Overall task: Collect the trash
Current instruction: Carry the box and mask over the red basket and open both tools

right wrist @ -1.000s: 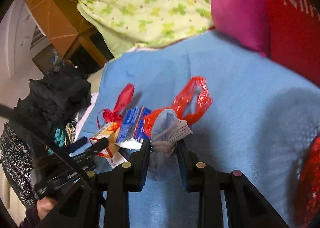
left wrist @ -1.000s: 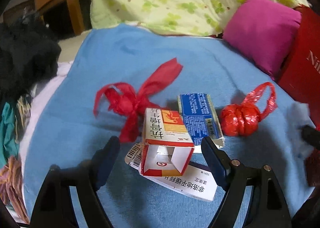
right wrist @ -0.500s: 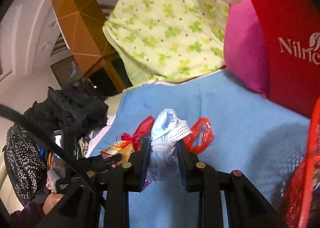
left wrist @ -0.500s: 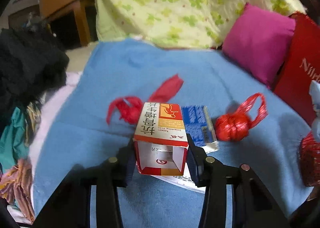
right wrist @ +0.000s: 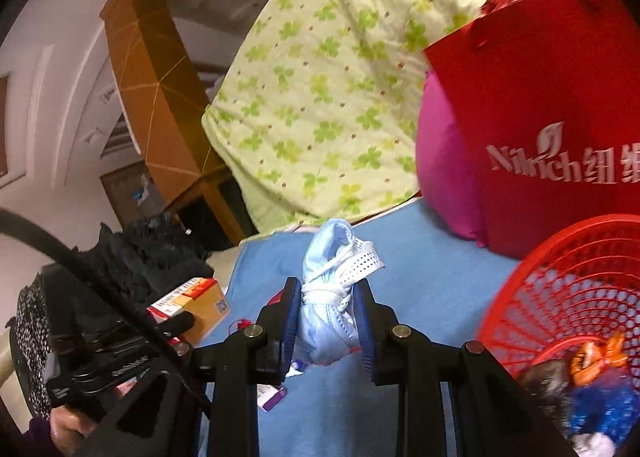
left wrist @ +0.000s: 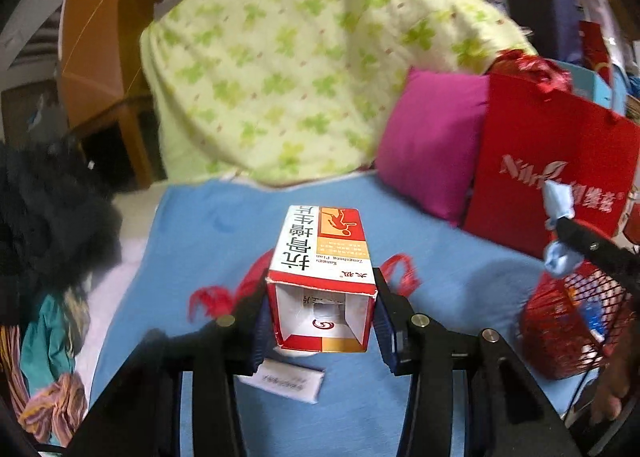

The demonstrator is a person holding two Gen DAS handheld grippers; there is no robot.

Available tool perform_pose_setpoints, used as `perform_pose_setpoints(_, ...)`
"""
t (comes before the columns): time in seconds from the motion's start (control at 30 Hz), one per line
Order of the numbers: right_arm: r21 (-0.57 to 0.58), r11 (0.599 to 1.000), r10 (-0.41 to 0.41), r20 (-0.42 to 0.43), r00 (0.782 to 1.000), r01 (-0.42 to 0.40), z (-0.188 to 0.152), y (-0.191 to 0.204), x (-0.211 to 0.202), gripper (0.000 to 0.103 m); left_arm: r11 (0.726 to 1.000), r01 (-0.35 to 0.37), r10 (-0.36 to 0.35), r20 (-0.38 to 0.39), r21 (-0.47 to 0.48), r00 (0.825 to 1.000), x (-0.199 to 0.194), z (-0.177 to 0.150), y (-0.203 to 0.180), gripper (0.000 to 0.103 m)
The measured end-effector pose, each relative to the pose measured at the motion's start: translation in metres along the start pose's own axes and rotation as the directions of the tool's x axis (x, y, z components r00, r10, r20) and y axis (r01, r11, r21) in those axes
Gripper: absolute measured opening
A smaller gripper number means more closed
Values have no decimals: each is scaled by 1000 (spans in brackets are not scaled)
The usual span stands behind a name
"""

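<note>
An open-ended red and white medicine box [left wrist: 322,281] sits clamped between the jaws of the left gripper [left wrist: 320,327], lifted above the blue blanket [left wrist: 440,257]. The right gripper [right wrist: 326,331] has its jaws closed on a crumpled blue face mask [right wrist: 332,297], just beside the red mesh basket [right wrist: 560,289] that holds other trash. A paper slip [left wrist: 282,379] and red plastic bags [left wrist: 224,295] lie on the blanket.

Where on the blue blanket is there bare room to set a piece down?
Bare blue blanket lies beyond the medicine box, up to the green quilt, and between the box and the red basket. Crowded: red plastic bags and a paper slip around the left gripper.
</note>
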State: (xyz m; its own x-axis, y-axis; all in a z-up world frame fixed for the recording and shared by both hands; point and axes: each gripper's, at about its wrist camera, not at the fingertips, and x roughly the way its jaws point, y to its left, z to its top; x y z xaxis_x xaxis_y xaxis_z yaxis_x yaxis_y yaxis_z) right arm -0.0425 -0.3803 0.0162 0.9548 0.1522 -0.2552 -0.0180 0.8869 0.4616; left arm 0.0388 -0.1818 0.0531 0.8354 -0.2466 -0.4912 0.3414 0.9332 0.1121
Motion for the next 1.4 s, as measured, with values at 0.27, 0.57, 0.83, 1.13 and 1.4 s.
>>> perform_pose_setpoints(0.27, 41, 998, -40, 62, 997, 38, 11, -28, -32, 29, 996, 63, -67, 57, 71, 996, -22, 20, -51, 46)
perform_pose_setpoints(0.57, 93, 994, -60, 129, 990, 48, 21, -53, -62, 29, 983, 125, -135, 67, 135, 989, -31, 29, -95, 46)
perform_pose_setpoints(0.83, 125, 989, -98, 164, 982, 78, 22, -74, -89, 29, 966, 186, -199, 58, 178, 978, -36, 30, -130, 46)
perform_pose_setpoints(1.13, 179, 976, -154, 173, 973, 123, 25, -104, -111, 29, 941, 275, -283, 15, 199, 959, -37, 28, -161, 47)
perform_pose_setpoints(1.4, 274, 954, -172, 168, 971, 122, 26, -129, -120, 30, 892, 404, -403, -47, 202, 914, -35, 23, -189, 47)
